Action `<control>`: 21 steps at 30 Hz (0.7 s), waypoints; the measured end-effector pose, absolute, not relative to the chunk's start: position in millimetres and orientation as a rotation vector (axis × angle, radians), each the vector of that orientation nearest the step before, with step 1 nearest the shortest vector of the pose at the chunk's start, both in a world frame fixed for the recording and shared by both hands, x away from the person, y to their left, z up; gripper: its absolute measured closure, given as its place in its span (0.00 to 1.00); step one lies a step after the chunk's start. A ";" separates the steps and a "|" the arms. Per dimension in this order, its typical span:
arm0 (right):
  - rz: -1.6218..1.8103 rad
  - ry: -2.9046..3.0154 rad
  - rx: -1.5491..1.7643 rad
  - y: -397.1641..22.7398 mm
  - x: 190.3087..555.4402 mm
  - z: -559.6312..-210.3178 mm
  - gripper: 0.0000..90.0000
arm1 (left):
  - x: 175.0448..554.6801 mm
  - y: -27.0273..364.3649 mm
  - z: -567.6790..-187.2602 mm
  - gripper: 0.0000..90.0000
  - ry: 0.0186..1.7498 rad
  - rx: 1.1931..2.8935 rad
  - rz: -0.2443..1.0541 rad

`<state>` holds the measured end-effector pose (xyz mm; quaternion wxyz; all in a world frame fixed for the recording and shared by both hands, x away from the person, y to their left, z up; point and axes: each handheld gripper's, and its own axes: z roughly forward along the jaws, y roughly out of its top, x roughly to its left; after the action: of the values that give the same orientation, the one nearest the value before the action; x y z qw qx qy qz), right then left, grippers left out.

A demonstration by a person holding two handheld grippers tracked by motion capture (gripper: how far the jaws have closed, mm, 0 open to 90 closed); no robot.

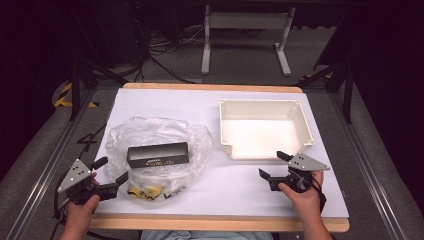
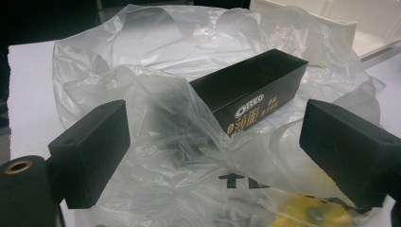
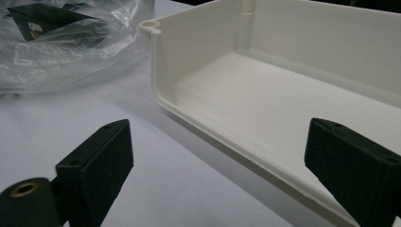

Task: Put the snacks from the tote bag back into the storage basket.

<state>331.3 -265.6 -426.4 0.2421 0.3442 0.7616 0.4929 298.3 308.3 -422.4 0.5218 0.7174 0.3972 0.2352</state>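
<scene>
A black oblong box [image 1: 158,154] [image 2: 250,90] with an Oreo label lies on a crumpled clear plastic bag [image 1: 155,150] [image 2: 189,94] at the table's left middle. My left gripper [image 1: 111,171] [image 2: 215,158] sits at the bag's near left edge, open, with bag film between its jaws but not pinched. A white empty bin [image 1: 265,127] [image 3: 283,99] stands at the right. My right gripper [image 1: 274,165] [image 3: 222,175] hovers just in front of the bin's near rim, open and holding nothing. The bag [image 3: 61,42] and box [image 3: 42,16] lie far left in the right gripper view.
A white sheet [image 1: 225,185] covers the wooden table, whose front edge [image 1: 220,223] runs near my hands. Yellow print [image 1: 145,191] [image 2: 312,215] shows on the bag's near part. Beyond the table are a white desk frame [image 1: 245,35] and dark floor with cables.
</scene>
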 end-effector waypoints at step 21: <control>1.413 2.141 0.867 -255.1 327.8 -395.5 0.08 | 300.3 306.3 -421.3 0.11 0.963 1.716 0.569</control>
<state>327.8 -255.1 -395.5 0.2153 0.3125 0.7723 0.5095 300.3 306.3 -421.3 0.5199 0.7156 0.4016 0.2374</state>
